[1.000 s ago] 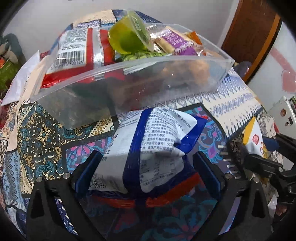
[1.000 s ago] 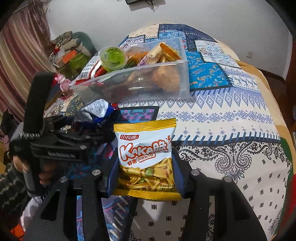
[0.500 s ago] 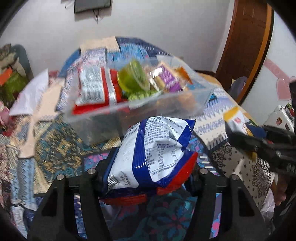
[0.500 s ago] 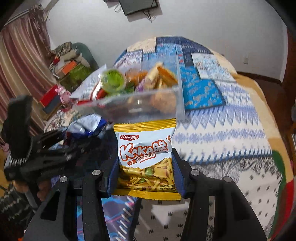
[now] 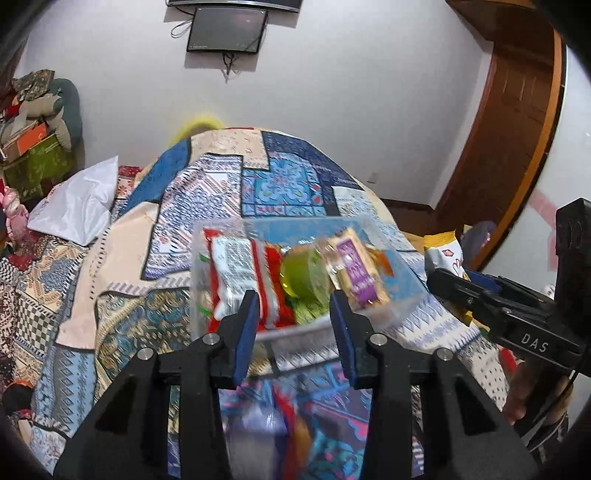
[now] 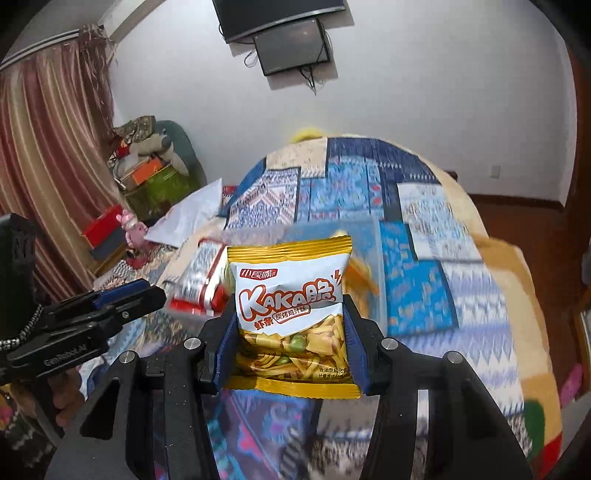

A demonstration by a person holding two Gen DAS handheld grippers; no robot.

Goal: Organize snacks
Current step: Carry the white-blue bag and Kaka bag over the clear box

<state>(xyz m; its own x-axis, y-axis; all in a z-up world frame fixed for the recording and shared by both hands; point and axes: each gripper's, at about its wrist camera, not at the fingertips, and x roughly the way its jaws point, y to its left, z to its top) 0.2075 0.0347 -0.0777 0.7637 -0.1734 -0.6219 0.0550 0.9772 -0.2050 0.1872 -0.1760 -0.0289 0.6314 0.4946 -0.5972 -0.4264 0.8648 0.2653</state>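
Holding a yellow snack bag (image 6: 291,317), the right claw (image 6: 291,325) has both blue pads pressed on the bag's sides; bag upright, printed face to the camera, lifted clear of the bed (image 6: 424,280).

Left claw (image 5: 293,325): jaws closing, nothing between the pads (image 5: 246,328). Below it, low in the left wrist view, lies a blurred blue, white and red shape (image 5: 273,424), possibly a dropped snack pack; the blur makes it hard to say.

Clear bin (image 5: 369,229): rests on the bed's patchwork quilt, beyond both claws. Contents: red-and-white pack (image 5: 240,273) at left, green jelly cup (image 5: 303,277) in the middle, purple-labelled bar (image 5: 356,273) at right, with orange wrappers behind.

White plastic bag (image 5: 79,203): on the quilt's far left edge.

Wall screen (image 5: 226,29): mounted above the bed's head. Boxes and soft toys (image 6: 147,162) piled by the curtain (image 6: 48,147).
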